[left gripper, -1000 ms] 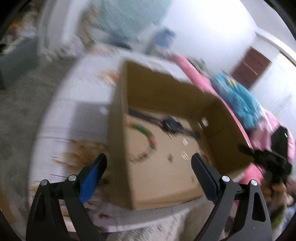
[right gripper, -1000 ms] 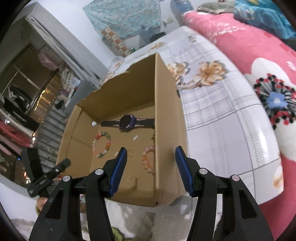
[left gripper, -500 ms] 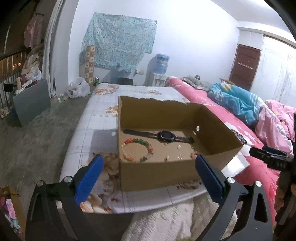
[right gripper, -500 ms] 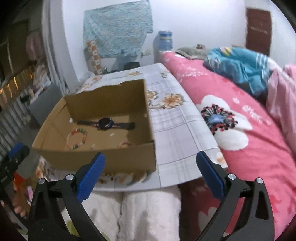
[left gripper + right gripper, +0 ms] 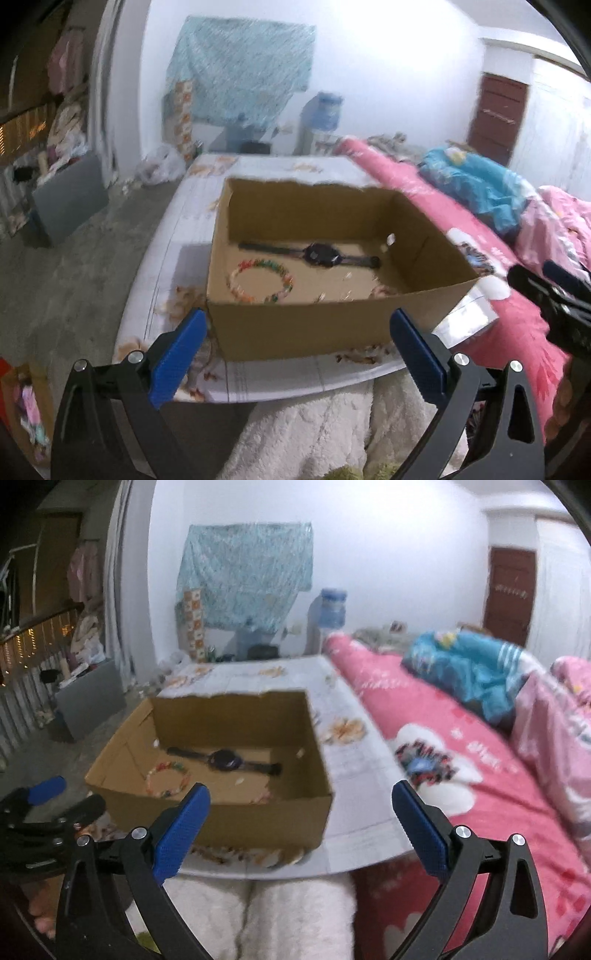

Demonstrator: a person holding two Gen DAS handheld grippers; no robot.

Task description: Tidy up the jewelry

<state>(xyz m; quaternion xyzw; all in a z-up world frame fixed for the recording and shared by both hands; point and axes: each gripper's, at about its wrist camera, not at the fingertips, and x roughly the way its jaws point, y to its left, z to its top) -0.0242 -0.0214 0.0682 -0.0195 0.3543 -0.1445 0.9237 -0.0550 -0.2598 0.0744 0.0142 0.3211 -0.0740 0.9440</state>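
The box's (image 5: pixel 325 328) front wall hides part of a pink bracelet (image 5: pixel 382 291) inside. Small bits (image 5: pixel 347 275) near the watch (image 5: pixel 321 254) are too blurry to tell.

Your right gripper (image 5: pixel 301 808) hangs wide open and empty, its jaws having just been opening, short of the cardboard box (image 5: pixel 236 823). Inside the box lie a black wristwatch (image 5: pixel 224 759) and, nearer you, a multicoloured bead bracelet (image 5: pixel 168 779). The box sits on a floral sheet (image 5: pixel 354 768) beside the pink bedspread (image 5: pixel 461 775). Your left gripper (image 5: pixel 46 794) shows at the left edge.
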